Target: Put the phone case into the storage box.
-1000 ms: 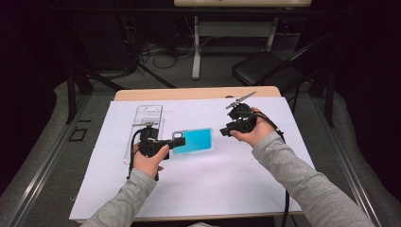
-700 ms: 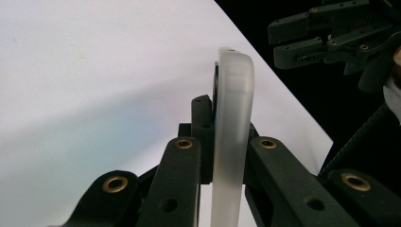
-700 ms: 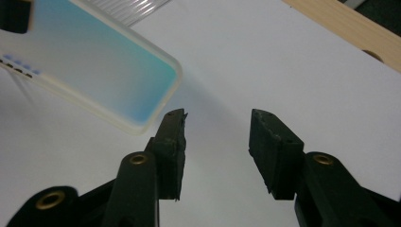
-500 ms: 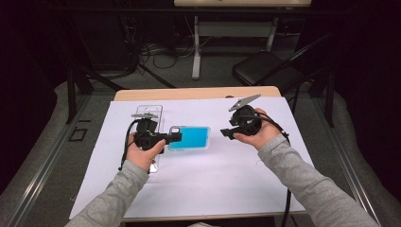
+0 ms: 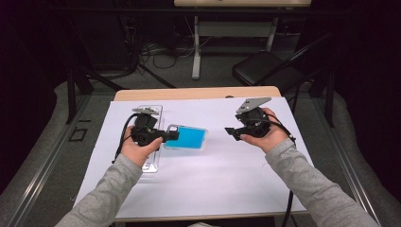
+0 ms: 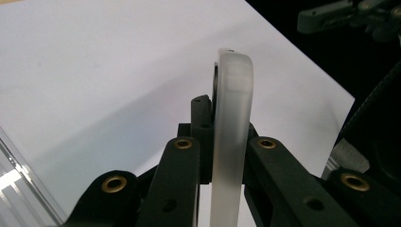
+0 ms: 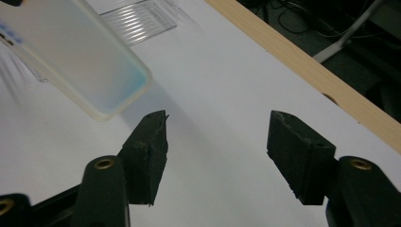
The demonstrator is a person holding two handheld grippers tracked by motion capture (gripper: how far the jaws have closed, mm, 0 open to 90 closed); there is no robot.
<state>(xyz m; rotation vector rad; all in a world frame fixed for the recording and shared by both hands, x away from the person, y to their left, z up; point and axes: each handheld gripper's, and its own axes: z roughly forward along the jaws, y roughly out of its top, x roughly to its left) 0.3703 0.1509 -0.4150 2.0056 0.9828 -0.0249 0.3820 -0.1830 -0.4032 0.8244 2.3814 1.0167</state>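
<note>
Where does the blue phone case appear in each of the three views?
High view: the phone case is left of centre, held up by the left gripper.
Left gripper view: centre, edge-on between the jaws.
Right gripper view: top left corner.
Shared landmark: the white sheet on the table.

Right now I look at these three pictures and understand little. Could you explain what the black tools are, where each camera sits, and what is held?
A person sits at a table covered by a white sheet and holds a two-jaw tool in each hand. One camera looks down from above; one rides on each gripper. The left gripper is shut on a blue phone case, seen edge-on in its own view. The right gripper is open and holds nothing; its jaws have just been opening. A clear tray lies at the left.
</note>
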